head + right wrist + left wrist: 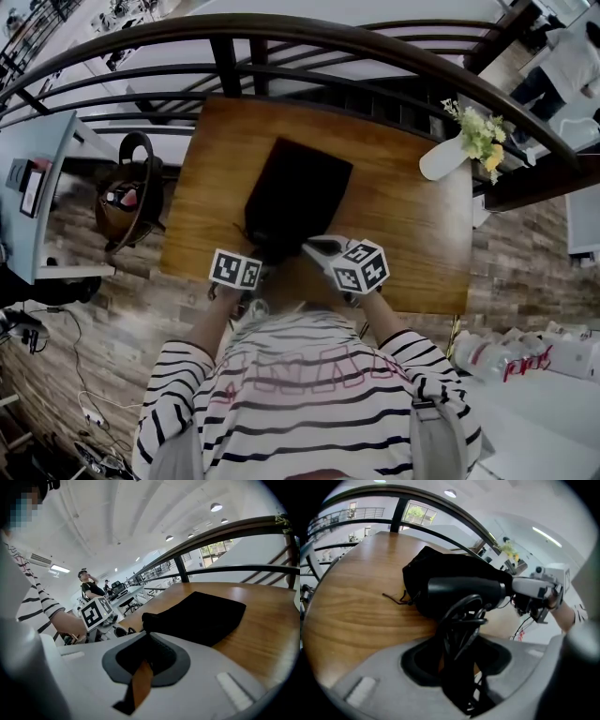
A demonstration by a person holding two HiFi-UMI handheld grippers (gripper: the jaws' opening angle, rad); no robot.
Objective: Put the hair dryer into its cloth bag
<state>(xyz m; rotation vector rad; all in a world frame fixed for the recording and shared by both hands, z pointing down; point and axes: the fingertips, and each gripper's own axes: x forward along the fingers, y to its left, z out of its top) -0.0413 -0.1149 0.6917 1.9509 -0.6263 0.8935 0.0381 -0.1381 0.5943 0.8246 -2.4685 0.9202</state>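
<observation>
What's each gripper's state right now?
Left tongs: closed on the hair dryer.
Right tongs: closed, pinching the cloth bag at its edge.

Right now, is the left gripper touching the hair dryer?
Touching. In the left gripper view, the left gripper clamps the hair dryer by its handle and cord.

I see a wooden table (412, 225) against a dark railing (281, 37), over a brick-pattern floor (525, 253). Round ceiling lights (216, 507) glow overhead.
</observation>
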